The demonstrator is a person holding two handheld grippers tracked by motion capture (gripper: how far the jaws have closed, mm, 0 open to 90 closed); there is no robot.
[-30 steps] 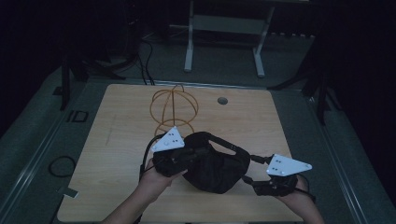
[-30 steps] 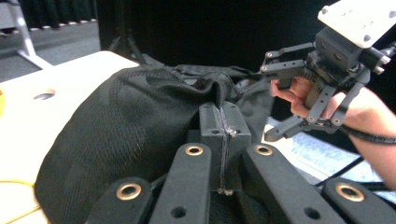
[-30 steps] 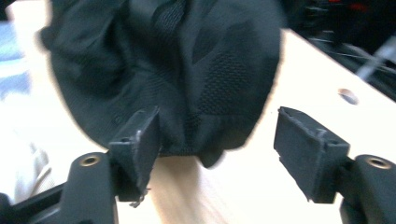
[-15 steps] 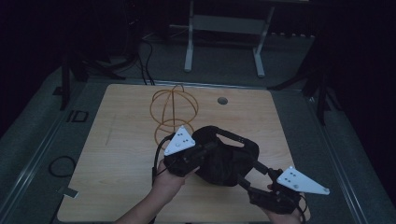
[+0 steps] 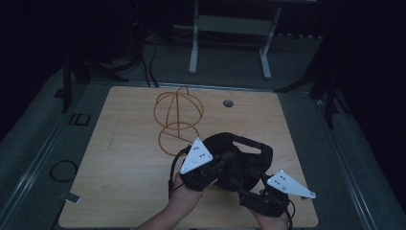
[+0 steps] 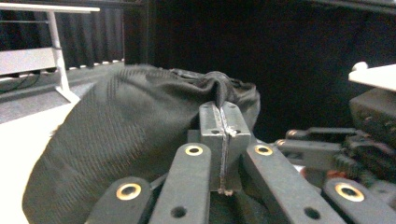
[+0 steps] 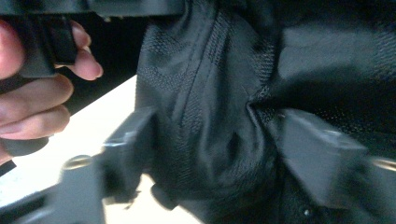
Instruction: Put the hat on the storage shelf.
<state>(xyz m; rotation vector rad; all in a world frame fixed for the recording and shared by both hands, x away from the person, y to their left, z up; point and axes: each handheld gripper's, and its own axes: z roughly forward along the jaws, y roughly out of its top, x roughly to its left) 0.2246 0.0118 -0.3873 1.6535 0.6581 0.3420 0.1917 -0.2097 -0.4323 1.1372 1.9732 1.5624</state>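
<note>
Lying on the near half of the wooden tabletop [image 5: 124, 158], a black fabric bag [image 5: 242, 160] sat between the two hand-held grippers in the high view. The left gripper [image 5: 218, 167], carrying its grey three-cornered plate [image 5: 197, 155], met the bag from the bag's left side; the right gripper [image 5: 251, 194], with its own plate [image 5: 289, 184], lay just beside the bag's near right edge. A hand [image 5: 184, 196] held the left gripper from the bottom of that view.

In the left gripper view, the jaws of the left gripper [image 6: 223, 119] were pressed together on a gathered fold at the top edge of the bag [image 6: 121, 140], the woven cloth bunching up into the pinch. Part of the other gripper [image 6: 336, 149] showed to the right.

In the right gripper view, the jaws of the right gripper [image 7: 215, 140] stood spread, with a bulge of the bag [image 7: 210, 93] lying between them; the cloth touched or nearly touched both, but no clamping was visible. Fingers [image 7: 32, 107] of the other hand appeared at the upper left of that view, above the pale tabletop [image 7: 70, 144].

Beyond the bag, toward the far side, an orange wire frame [image 5: 177, 120] of looped hoops stood on the tabletop, apart from the bag. A small round hole [image 5: 228, 103] marked the tabletop near its far edge.
</note>
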